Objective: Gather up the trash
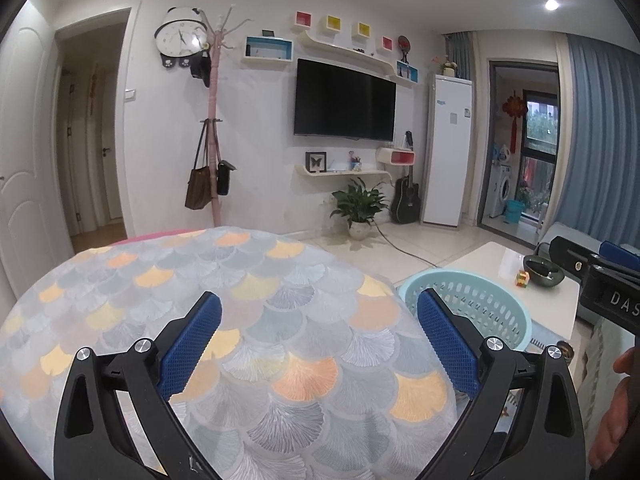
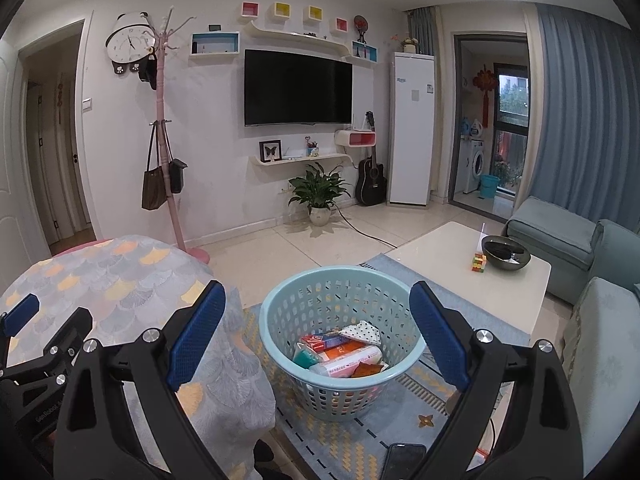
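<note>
**Operator:** Trash (image 2: 340, 354) sits piled in the light blue basket (image 2: 404, 354), lower centre of the right wrist view: packets, a roll-shaped wrapper, a patterned soft piece on top. I judge it all light and crushable, some of it slick plastic. I would pinch a packet by a free edge or across its narrow side, not from flat above.

**Listener:** Where is the basket, and what are the claws doing?

**Operator:** It stands on a patterned rug, just beside the table (image 2: 132, 276) with the fan-scale cloth at lower left. My right claw (image 2: 316, 332) hangs above the basket, jaws wide apart, holding nothing, touching nothing. In the left wrist view my left claw (image 1: 318, 340) is equally wide apart and empty, poised over the cloth at lower centre, where I see no trash. The basket rim (image 1: 472, 280) peeks out at right of centre.

**Listener:** Anything fragile?

**Operator:** None that I can tell.
</note>
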Action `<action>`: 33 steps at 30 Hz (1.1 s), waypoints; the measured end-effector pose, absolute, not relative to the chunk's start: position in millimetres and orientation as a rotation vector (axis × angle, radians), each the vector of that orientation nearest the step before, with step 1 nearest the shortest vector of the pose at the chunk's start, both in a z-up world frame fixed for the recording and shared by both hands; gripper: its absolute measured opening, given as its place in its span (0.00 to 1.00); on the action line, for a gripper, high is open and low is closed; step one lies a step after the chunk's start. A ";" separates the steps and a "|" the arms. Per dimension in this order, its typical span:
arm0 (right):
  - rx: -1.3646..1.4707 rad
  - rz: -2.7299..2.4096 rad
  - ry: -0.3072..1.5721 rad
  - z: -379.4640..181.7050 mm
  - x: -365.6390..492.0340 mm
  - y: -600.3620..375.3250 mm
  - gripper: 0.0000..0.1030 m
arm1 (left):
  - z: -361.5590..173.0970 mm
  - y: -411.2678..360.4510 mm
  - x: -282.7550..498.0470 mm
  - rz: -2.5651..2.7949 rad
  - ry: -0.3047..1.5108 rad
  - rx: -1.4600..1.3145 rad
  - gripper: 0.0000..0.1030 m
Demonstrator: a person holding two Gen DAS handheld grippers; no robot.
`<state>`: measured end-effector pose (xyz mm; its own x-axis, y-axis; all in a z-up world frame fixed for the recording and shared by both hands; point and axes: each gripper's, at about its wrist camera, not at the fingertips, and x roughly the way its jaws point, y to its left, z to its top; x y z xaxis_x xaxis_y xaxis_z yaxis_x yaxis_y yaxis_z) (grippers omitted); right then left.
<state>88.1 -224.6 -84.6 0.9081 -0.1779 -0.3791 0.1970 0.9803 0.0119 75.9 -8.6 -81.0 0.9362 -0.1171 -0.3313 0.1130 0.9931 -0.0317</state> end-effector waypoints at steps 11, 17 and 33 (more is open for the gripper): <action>0.047 -0.178 0.401 -89.3 90.5 -224.9 0.86 | -82.1 -10.7 75.9 -0.117 0.339 -0.007 0.93; 0.051 -0.175 0.410 -91.2 91.8 -224.6 0.86 | -82.0 -10.9 75.9 -0.117 0.340 -0.004 0.93; 0.060 -0.167 0.427 -93.6 94.1 -226.6 0.86 | -81.6 -11.3 75.4 -0.118 0.341 -0.004 0.93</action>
<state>94.1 -226.6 -93.6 0.8966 -0.1485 -0.4172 0.1737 0.9845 0.0229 75.4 -11.3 -81.6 0.9358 -0.1157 -0.3330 0.1144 0.9932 -0.0236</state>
